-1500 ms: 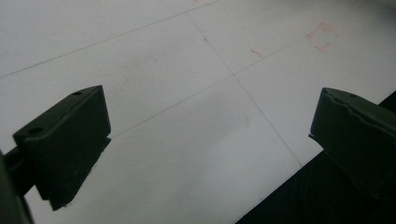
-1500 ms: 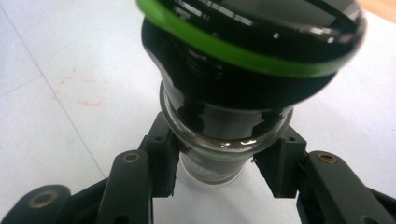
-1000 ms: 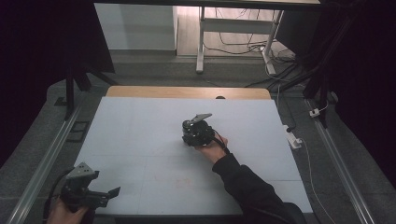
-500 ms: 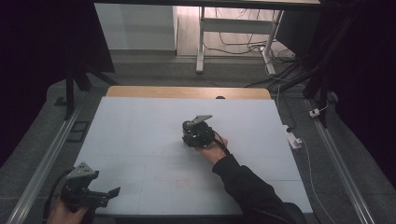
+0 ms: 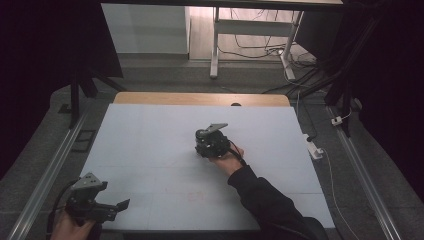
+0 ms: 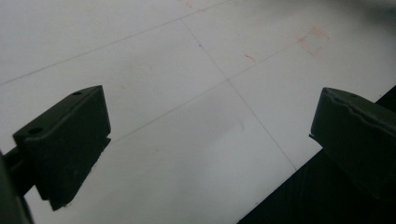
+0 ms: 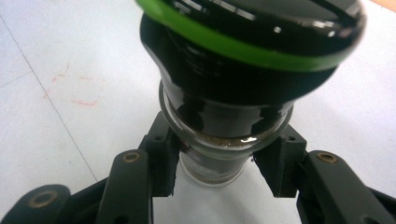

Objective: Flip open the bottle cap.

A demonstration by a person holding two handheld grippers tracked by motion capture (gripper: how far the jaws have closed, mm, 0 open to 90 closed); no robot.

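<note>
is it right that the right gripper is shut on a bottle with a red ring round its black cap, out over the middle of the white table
Not quite: the ring is green, not red, as the right gripper view shows. The right gripper is shut on the bottle with a green ring round its black cap, over the middle of the white table.

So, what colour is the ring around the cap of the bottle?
Green, on a black cap of the bottle. It shows best in the right gripper view.

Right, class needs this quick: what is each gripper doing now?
Left gripper: open, nothing between its jaws.
Right gripper: closed on the glass bottle with a black, green-ringed cap.
</note>
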